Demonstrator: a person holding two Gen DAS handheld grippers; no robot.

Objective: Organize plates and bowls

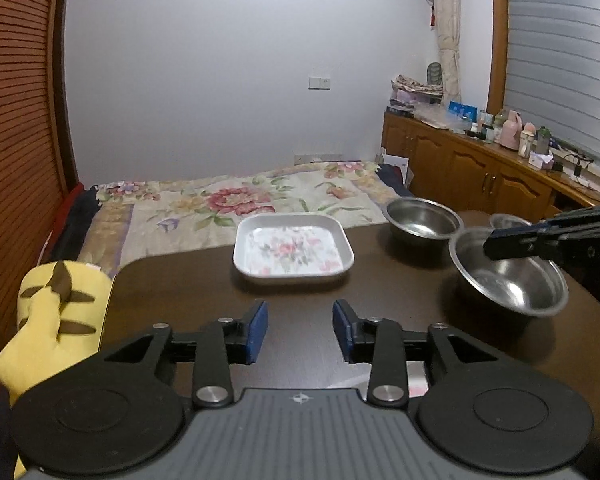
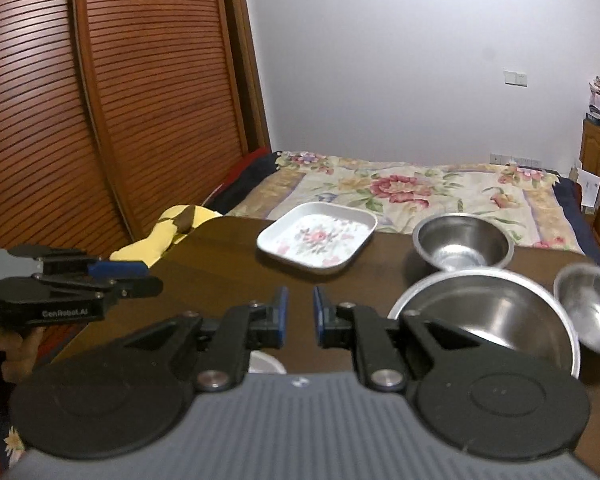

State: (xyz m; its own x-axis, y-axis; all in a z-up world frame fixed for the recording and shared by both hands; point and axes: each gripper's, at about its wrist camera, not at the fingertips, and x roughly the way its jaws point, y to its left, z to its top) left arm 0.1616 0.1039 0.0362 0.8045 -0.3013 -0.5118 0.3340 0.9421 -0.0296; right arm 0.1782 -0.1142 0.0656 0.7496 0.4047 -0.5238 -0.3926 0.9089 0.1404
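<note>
A white rectangular plate with a flower print [image 1: 294,254] [image 2: 318,242] lies in the middle of the dark table [image 1: 180,300]. Right of it are three steel bowls: a medium one at the back [image 1: 422,218] [image 2: 464,242], a large one nearer [image 1: 508,276] [image 2: 488,320], and a small one [image 2: 588,312] at the far right. My left gripper [image 1: 300,330] [image 2: 150,278] hovers in front of the plate, open and empty. My right gripper [image 2: 300,316] [image 1: 490,246] hangs beside the large bowl's left rim with its pads nearly together and nothing between them.
A yellow plush toy [image 1: 52,320] sits at the table's left edge. A bed with a flowered cover [image 1: 240,200] lies beyond the far edge. A wooden cabinet with bottles on it [image 1: 480,168] runs along the right, and slatted wooden doors [image 2: 100,120] stand on the left. Something white [image 2: 266,362] shows under the right gripper.
</note>
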